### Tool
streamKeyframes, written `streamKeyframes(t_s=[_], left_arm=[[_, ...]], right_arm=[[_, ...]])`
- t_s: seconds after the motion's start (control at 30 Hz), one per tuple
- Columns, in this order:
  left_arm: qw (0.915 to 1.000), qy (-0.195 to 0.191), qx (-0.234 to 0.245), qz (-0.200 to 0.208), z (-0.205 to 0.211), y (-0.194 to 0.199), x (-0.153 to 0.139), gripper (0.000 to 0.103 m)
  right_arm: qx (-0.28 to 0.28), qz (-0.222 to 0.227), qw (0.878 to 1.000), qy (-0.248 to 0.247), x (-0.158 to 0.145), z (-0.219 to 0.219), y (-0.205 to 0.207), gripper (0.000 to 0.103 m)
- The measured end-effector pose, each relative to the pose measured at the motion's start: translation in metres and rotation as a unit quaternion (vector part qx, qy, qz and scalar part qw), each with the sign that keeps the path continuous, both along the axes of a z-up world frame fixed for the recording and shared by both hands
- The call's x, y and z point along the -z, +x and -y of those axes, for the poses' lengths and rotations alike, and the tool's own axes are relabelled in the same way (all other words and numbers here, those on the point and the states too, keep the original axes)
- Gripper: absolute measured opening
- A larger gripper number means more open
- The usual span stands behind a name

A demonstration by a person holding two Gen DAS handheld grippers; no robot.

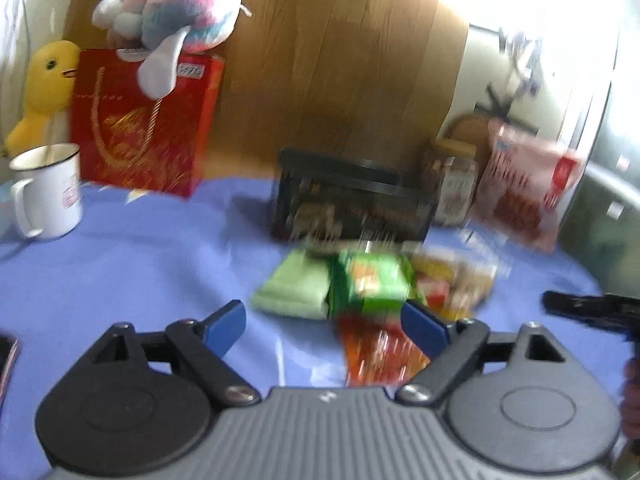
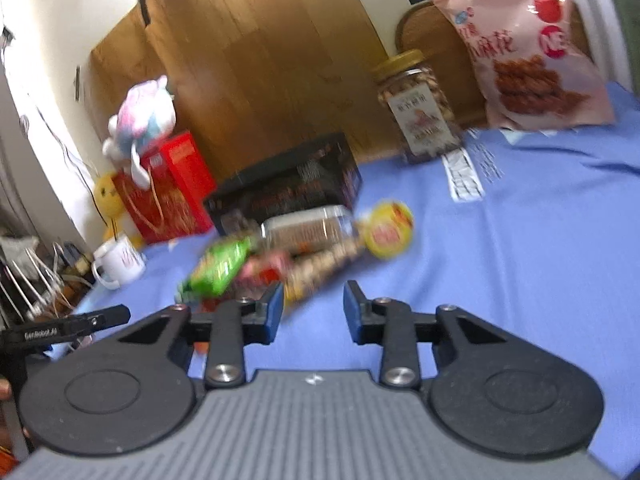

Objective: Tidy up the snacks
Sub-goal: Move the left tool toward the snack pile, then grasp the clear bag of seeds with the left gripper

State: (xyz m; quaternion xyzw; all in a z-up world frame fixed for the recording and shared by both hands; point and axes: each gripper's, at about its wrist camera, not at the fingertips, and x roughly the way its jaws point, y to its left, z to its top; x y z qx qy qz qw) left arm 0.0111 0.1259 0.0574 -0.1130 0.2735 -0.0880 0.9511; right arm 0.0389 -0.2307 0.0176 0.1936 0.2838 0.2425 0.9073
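A blurred heap of small bright snack packets (image 1: 372,284) is seen just ahead of the spread, empty left gripper (image 1: 324,320), while the half-spread, empty right gripper (image 2: 314,312) is set beside it.

Blue cloth (image 2: 520,240) underneath; green packet (image 1: 372,284) at centre, red gold-patterned bag (image 1: 144,120) at ten o'clock, pink pouch (image 2: 528,48) at two o'clock.

A blue-clothed table (image 2: 540,260) carries a snack pile (image 2: 296,252), black box (image 2: 288,188), jar (image 2: 418,108), mug (image 1: 46,194) and red bag (image 1: 144,120).
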Motion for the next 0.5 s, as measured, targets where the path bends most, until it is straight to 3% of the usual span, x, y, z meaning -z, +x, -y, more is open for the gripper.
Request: streamKeyframes(t_s=[0.13, 0.3, 0.4, 0.5], left_arm=[[0.9990, -0.041, 0.006, -0.015, -0.014, 0.048, -0.006, 0.084], [0.9872, -0.126, 0.026, -0.094, -0.033, 0.113, 0.009, 0.084], [0.9785, -0.153, 0.026, -0.136, -0.038, 0.145, 0.024, 0.073], [0.9703, -0.167, 0.035, -0.172, -0.035, 0.166, 0.042, 0.058]], right_arm=[[-0.074, -0.030, 0.996, 0.028, -0.013, -0.035, 0.035, 0.036], [-0.146, -0.048, 0.988, -0.004, -0.034, -0.103, 0.078, 0.038], [-0.150, -0.061, 0.985, -0.063, -0.037, -0.134, 0.123, 0.038], [-0.148, -0.121, 0.975, -0.112, -0.017, -0.152, 0.169, 0.038]])
